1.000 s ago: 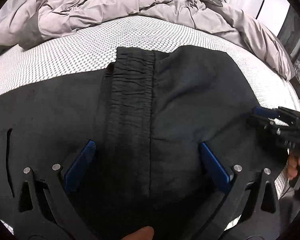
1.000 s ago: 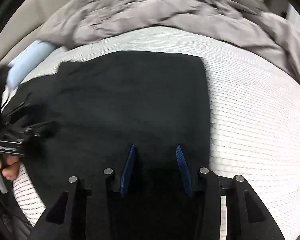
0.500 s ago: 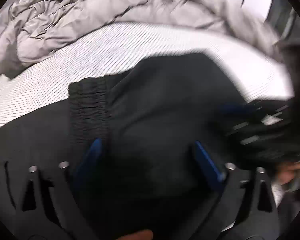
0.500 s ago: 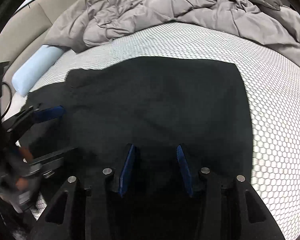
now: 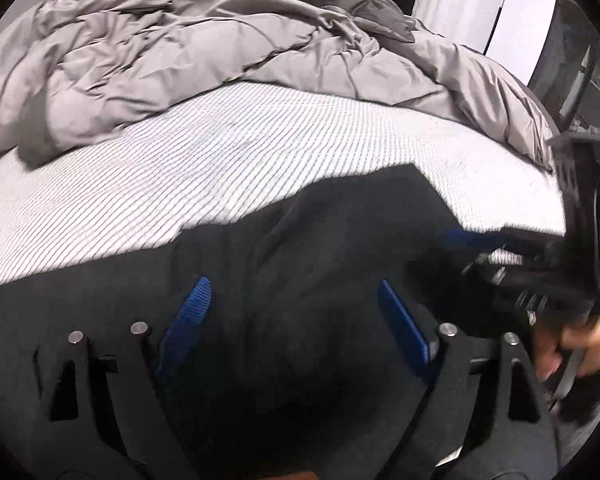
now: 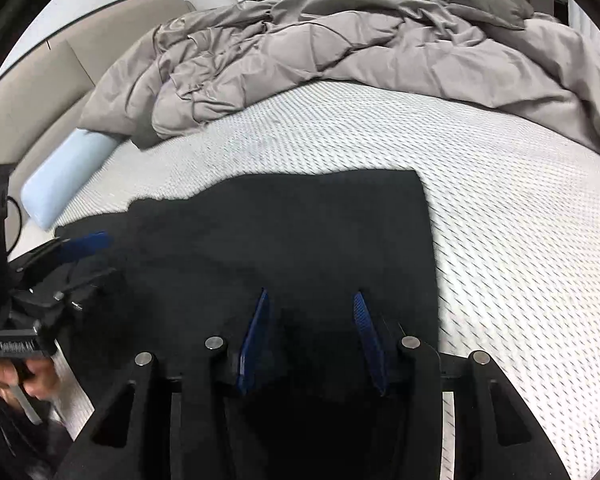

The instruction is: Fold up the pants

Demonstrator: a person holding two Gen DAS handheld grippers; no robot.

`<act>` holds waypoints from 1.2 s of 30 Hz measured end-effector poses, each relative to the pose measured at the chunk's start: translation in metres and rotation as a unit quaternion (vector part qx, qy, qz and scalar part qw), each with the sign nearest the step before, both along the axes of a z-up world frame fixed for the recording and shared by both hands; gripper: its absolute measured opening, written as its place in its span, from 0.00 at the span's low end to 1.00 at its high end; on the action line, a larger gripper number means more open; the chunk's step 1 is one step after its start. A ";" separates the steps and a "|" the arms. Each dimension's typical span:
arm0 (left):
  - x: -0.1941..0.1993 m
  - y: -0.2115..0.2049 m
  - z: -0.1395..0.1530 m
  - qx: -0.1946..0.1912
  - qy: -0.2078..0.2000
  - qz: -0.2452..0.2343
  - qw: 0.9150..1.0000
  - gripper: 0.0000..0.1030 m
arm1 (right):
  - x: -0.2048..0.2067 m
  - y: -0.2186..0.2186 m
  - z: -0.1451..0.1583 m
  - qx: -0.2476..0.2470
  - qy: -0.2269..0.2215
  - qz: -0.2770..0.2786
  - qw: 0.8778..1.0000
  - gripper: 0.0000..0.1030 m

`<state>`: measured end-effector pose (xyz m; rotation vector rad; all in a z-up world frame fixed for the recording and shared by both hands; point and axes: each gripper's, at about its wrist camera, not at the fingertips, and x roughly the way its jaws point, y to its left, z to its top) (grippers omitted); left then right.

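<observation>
Black pants [image 5: 320, 264] lie flat on the white mattress [image 5: 180, 168], near its front edge; they also show in the right wrist view [image 6: 300, 232]. My left gripper [image 5: 292, 300] is open, its blue fingers wide apart over the cloth. My right gripper [image 6: 310, 308] is open with a narrower gap, over the pants' near right part. The right gripper shows at the right of the left wrist view [image 5: 472, 240], and the left gripper at the left of the right wrist view [image 6: 84, 244]. Whether either holds cloth is hidden.
A rumpled grey duvet [image 5: 220, 52] is heaped across the back of the bed, also in the right wrist view [image 6: 340, 52]. A light blue bolster [image 6: 68, 176] lies at the bed's left edge. Bare mattress [image 6: 520, 220] lies right of the pants.
Both grippers have drawn back and tilted up; more mattress and duvet show. The pants' elastic waistband, seen in the left view before, is out of sight now. The right gripper is closer to the left one.
</observation>
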<state>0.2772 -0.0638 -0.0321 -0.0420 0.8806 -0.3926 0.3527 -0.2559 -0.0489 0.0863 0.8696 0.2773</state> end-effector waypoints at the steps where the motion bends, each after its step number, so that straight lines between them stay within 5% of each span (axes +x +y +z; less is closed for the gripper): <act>1: 0.011 -0.005 -0.002 -0.006 0.008 -0.008 1.000 0.72 | 0.006 0.004 0.000 0.006 0.000 -0.001 1.000 0.44; 5: 0.050 -0.011 -0.035 0.022 0.053 -0.011 0.998 0.51 | 0.028 0.016 -0.018 0.017 0.035 -0.001 0.999 0.45; 8: 0.054 0.010 -0.043 -0.028 0.057 -0.007 0.998 0.40 | 0.032 0.022 -0.024 -0.036 0.028 0.007 0.999 0.44; 12: 0.048 0.019 -0.044 -0.017 0.042 -0.016 0.999 0.36 | 0.033 0.003 -0.024 -0.112 0.026 -0.032 0.993 0.45; 17: 0.033 0.020 -0.027 -0.011 0.014 -0.009 1.000 0.37 | 0.031 -0.008 -0.010 -0.063 0.009 -0.035 0.997 0.45; 21: 0.039 0.012 -0.028 -0.013 0.012 -0.003 1.000 0.52 | 0.038 0.006 -0.001 0.003 -0.014 -0.013 1.000 0.48; 23: 0.046 0.013 -0.040 -0.007 0.030 0.004 1.000 0.52 | 0.051 0.018 -0.011 -0.004 -0.003 -0.017 1.000 0.50; 29: 0.030 0.029 -0.031 -0.003 0.027 0.007 1.000 0.52 | 0.052 0.025 -0.020 -0.173 0.003 -0.050 0.984 0.55; 33: -0.008 0.032 -0.011 -0.001 0.010 -0.007 1.000 0.54 | 0.026 0.011 -0.005 -0.127 -0.008 -0.034 0.991 0.55; 36: -0.040 0.016 -0.004 0.010 -0.008 -0.058 0.998 0.70 | 0.002 0.020 0.007 -0.066 -0.013 0.015 0.998 0.62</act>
